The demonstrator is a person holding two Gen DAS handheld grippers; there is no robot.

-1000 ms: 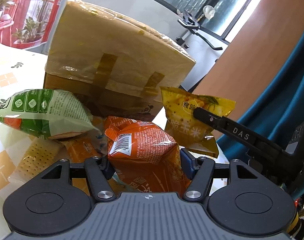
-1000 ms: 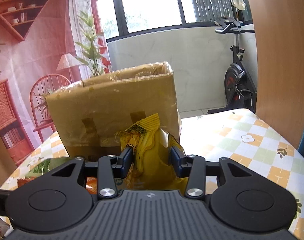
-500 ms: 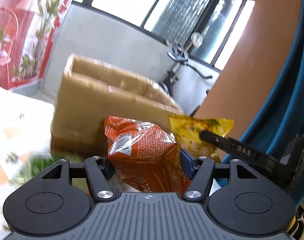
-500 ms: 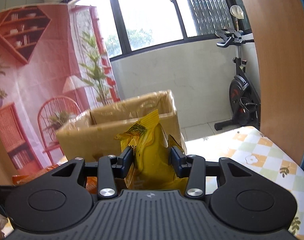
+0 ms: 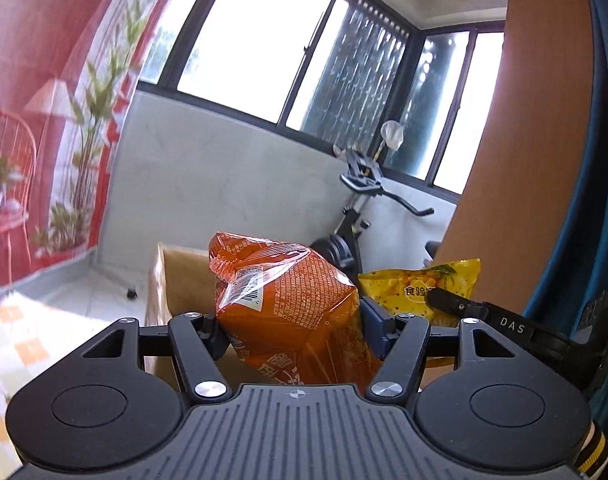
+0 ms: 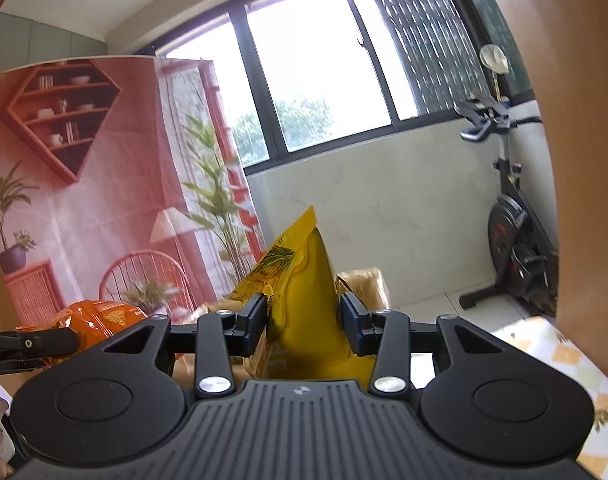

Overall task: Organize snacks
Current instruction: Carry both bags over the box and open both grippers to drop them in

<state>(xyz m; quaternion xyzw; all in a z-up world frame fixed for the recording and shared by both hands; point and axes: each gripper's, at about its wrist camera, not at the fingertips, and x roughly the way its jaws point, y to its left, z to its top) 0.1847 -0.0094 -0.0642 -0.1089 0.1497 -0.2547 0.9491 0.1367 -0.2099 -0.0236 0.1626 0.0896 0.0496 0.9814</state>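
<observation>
Yellow snack bag (image 5: 419, 286) reads "食验", right gripper (image 5: 435, 294) arm "DAS"

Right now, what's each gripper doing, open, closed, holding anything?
Left gripper: closed on the orange bag.
Right gripper: closed on the yellow bag.

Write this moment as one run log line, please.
left claw: shut on orange bag | right claw: shut on yellow bag | cardboard box: open

Readable marks
"DAS" is showing on the right tool (image 5: 443, 300); "食验" is showing on the yellow bag (image 5: 407, 286).
</observation>
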